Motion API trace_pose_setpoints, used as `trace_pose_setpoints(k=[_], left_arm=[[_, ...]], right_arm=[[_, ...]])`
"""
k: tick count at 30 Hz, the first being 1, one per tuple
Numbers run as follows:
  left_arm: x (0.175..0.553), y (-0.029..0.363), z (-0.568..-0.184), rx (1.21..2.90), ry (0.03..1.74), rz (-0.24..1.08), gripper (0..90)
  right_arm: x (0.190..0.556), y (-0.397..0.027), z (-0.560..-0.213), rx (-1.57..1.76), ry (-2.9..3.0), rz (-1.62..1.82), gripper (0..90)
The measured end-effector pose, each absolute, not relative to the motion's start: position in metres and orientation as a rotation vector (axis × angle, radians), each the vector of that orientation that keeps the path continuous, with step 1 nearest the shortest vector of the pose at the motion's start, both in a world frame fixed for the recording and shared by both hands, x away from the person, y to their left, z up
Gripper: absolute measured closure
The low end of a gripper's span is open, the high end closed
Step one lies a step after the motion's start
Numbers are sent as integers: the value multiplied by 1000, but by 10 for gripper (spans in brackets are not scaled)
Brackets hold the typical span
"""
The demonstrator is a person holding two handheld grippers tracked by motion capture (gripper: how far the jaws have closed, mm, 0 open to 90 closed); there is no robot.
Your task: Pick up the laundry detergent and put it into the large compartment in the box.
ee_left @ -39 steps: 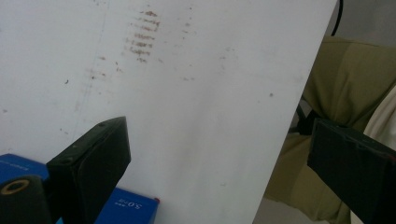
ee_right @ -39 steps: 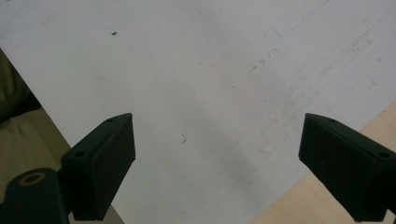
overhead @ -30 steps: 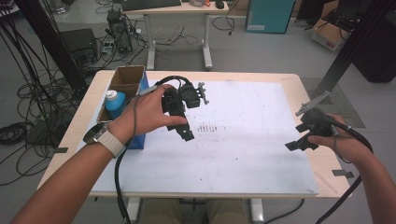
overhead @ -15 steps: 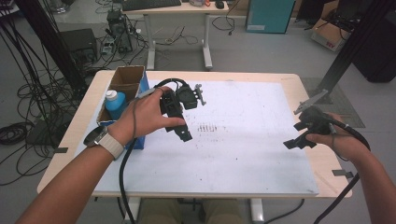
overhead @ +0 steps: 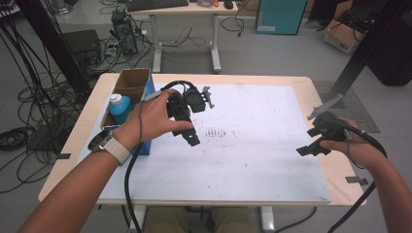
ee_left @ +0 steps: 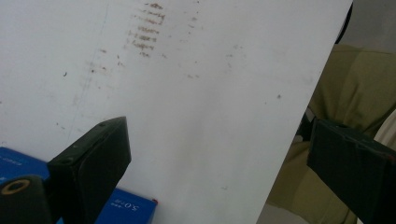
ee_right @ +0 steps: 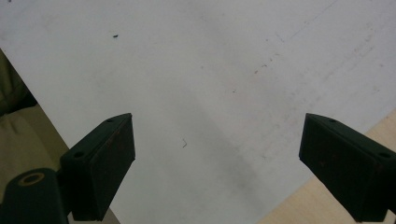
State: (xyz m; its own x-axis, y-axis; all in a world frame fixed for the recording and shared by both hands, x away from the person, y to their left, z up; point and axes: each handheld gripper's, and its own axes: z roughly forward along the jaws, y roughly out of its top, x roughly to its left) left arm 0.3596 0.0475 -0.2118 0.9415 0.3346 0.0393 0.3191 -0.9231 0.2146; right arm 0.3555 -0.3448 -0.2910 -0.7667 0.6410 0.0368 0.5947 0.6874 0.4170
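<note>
Work barely begun: both grippers, left (overhead: 190,137) and right (overhead: 311,148), are held released over the white sheet (overhead: 252,160); bottle (overhead: 119,108) untouched in its box (overhead: 130,80).

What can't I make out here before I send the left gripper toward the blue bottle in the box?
- Blue bottle: high view, lower body hidden by the cardboard box wall.
- Blue carton: left gripper view, cut off by the bottom edge and a jaw; print too blurred to read.
- Left gripper: high view, hand covers its body.
- Stains on the white sheet: too small to identify.
</note>
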Motion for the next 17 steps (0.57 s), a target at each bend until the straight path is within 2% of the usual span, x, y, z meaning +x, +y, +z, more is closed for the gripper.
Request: trace_pose_setpoints(k=[17], left_arm=[[362,49,-213,2886,505,113,66]], right_arm=[[352,-348,-292,1018,2776,630,105]])
